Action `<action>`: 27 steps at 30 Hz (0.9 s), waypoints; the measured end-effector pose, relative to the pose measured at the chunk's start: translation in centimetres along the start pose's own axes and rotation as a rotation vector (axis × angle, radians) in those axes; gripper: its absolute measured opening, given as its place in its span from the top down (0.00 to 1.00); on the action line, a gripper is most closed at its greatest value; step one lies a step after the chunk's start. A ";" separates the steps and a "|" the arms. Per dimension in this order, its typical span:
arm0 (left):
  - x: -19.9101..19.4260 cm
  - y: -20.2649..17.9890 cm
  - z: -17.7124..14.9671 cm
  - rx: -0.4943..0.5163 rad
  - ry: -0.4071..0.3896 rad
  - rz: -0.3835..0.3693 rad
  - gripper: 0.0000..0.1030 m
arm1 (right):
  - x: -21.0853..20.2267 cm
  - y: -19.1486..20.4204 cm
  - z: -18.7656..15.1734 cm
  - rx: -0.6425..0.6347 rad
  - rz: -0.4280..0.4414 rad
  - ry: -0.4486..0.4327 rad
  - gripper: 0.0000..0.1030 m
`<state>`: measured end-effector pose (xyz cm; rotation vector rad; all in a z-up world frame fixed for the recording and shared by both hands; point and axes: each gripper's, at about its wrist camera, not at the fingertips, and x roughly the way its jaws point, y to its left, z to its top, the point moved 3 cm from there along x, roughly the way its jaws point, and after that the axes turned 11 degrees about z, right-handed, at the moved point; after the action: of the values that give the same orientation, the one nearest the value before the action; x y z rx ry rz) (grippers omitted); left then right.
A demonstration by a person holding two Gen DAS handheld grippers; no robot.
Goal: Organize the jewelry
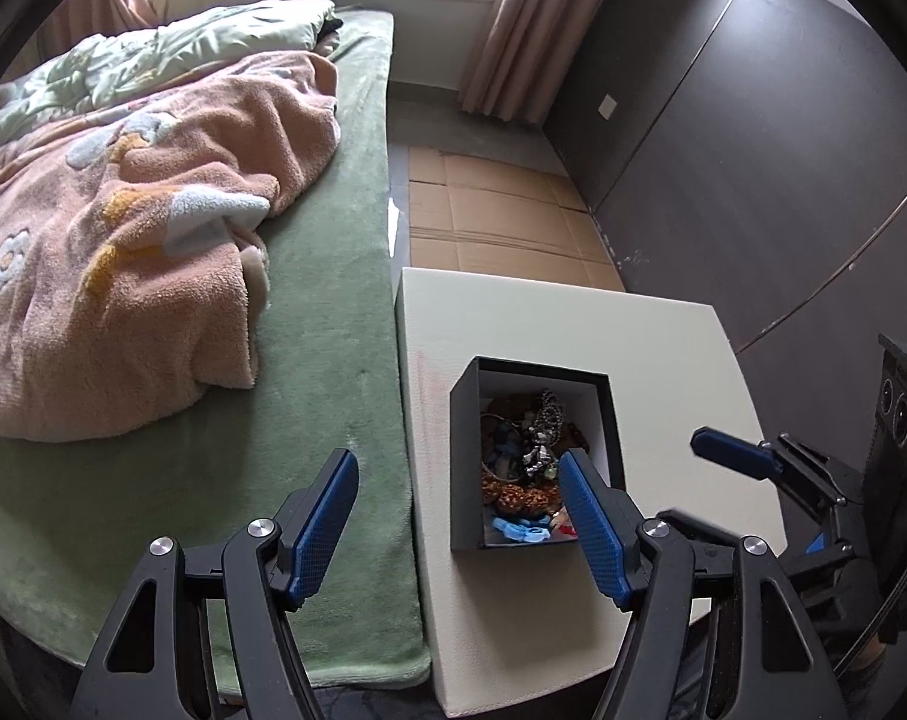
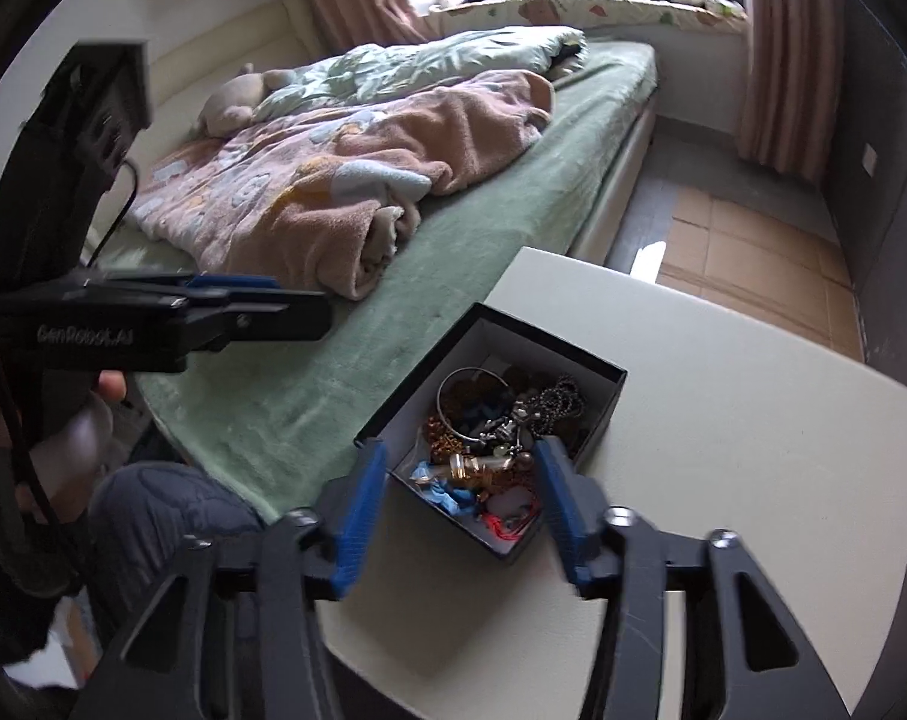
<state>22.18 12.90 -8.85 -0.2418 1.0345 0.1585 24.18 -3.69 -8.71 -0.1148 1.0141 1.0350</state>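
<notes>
Hovering over black box [image 2: 597, 414] on white table [image 2: 753, 450] | jewelry [image 2: 495, 426] all tangled inside, nothing sorted yet, we judge | left gripper [image 1: 459, 516] wide, empty | right gripper [image 2: 462, 498] wide, empty | everything left.
</notes>
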 end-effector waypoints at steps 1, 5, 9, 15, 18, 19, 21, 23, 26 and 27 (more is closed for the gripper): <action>-0.2 -0.1 -0.1 -0.001 -0.006 -0.006 0.28 | -0.4 -0.3 0.0 0.023 -0.002 -0.021 0.30; -1.1 -0.6 -0.5 -0.001 -0.030 -0.028 0.21 | -2.8 -1.0 -0.5 0.092 -0.005 -0.096 0.29; -1.9 -1.4 -1.2 0.001 -0.039 -0.055 0.20 | -4.9 -1.5 -1.8 0.142 -0.032 -0.127 0.25; -4.0 -2.8 -2.6 0.014 -0.096 -0.067 0.10 | -7.6 -1.7 -4.3 0.218 -0.079 -0.156 0.24; -4.9 -3.9 -3.5 0.032 -0.120 -0.062 0.07 | -9.0 -1.6 -5.6 0.254 -0.096 -0.180 0.10; -5.1 -4.3 -3.8 0.041 -0.123 -0.060 0.07 | -9.5 -1.5 -6.1 0.266 -0.101 -0.191 0.04; -5.7 -5.2 -4.5 0.059 -0.131 -0.060 0.06 | -10.2 -1.2 -7.0 0.278 -0.113 -0.206 0.03; -6.3 -5.9 -5.2 0.076 -0.142 -0.062 0.06 | -11.1 -0.8 -8.0 0.291 -0.133 -0.214 0.02; -7.5 -7.0 -6.4 0.093 -0.163 -0.057 0.05 | -12.5 -0.5 -9.4 0.314 -0.150 -0.232 0.00; -8.1 -7.5 -6.8 0.099 -0.176 -0.057 0.04 | -13.0 -0.4 -9.8 0.318 -0.157 -0.241 0.00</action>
<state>14.32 3.71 -4.28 -0.1641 0.8571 0.0755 16.58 -17.54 -4.72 0.1848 0.9212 0.7152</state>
